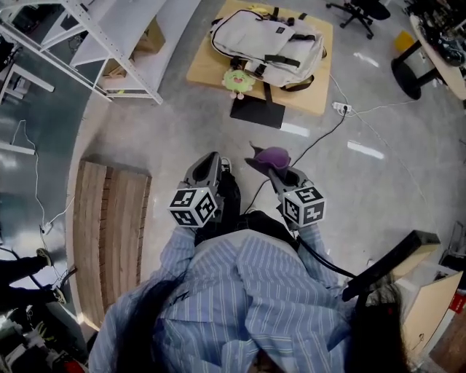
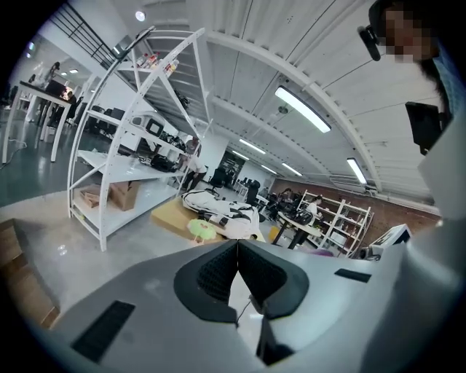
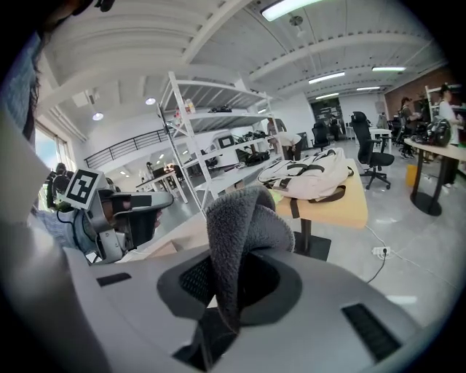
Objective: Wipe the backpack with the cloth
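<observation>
A cream backpack (image 1: 266, 44) with black straps lies flat on a low wooden table (image 1: 211, 69) some way ahead of me; it also shows in the left gripper view (image 2: 222, 207) and the right gripper view (image 3: 309, 173). My right gripper (image 1: 275, 169) is held near my body, shut on a purple-grey fleece cloth (image 1: 271, 156), which sticks up from the jaws (image 3: 244, 233). My left gripper (image 1: 213, 156) is beside it, its jaws shut with nothing between them (image 2: 237, 244). Both grippers are well short of the table.
A green plush toy (image 1: 237, 80) hangs at the table's near edge. A white shelf rack (image 1: 109, 44) stands at the left, a wooden pallet (image 1: 109, 233) on the floor near my left side. A power strip (image 1: 342, 108) and cable lie on the floor; an office chair (image 1: 360, 11) stands beyond.
</observation>
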`<state>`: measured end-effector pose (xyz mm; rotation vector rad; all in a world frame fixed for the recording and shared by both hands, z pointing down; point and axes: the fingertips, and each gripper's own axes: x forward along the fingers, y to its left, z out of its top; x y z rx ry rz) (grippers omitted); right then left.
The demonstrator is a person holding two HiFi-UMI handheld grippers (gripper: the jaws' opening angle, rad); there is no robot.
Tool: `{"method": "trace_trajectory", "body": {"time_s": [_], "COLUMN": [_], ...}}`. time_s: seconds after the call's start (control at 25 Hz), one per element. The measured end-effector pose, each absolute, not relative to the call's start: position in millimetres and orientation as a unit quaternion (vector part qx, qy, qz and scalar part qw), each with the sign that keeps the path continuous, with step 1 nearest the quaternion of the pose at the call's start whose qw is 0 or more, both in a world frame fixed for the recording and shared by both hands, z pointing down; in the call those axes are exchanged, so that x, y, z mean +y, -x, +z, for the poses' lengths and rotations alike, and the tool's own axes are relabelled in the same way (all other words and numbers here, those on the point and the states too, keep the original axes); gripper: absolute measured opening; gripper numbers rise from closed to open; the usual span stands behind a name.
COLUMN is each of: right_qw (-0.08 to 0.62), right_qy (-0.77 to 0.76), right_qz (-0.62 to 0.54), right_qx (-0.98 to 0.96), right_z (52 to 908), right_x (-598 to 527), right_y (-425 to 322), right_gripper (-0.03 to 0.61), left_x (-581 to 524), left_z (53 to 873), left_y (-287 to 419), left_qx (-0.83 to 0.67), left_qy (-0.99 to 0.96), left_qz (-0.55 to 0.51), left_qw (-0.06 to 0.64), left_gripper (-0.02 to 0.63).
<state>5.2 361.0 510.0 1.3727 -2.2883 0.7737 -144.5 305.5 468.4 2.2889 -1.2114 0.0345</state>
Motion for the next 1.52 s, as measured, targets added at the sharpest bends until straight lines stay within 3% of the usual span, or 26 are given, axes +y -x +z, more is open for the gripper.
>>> {"method": "trace_trajectory", "body": {"time_s": [0.28, 0.84, 1.52], "right_qw": [0.191, 0.195, 0.246], "right_qy": [-0.507, -0.502, -0.469], "right_qz": [0.299, 0.304, 0.259], "right_qx": [-0.786, -0.786, -0.808], "right_z": [516, 506, 522], "right_x": [285, 127, 6], "right_y": [-7, 60, 76], "right_gripper": [0.041, 0.041, 0.041], "left_x": [221, 52, -1], "left_z": [466, 470, 487], "left_y": [125, 168, 193], "left_qx": [-0.400, -0.379, -0.420], "left_qy": [-0.884, -0.892, -0.865], "left_qz": [0.047, 0.059, 0.059], "left_qw": [0.239, 0.238, 0.269], "left_gripper": [0.005, 0.005, 0.005]}}
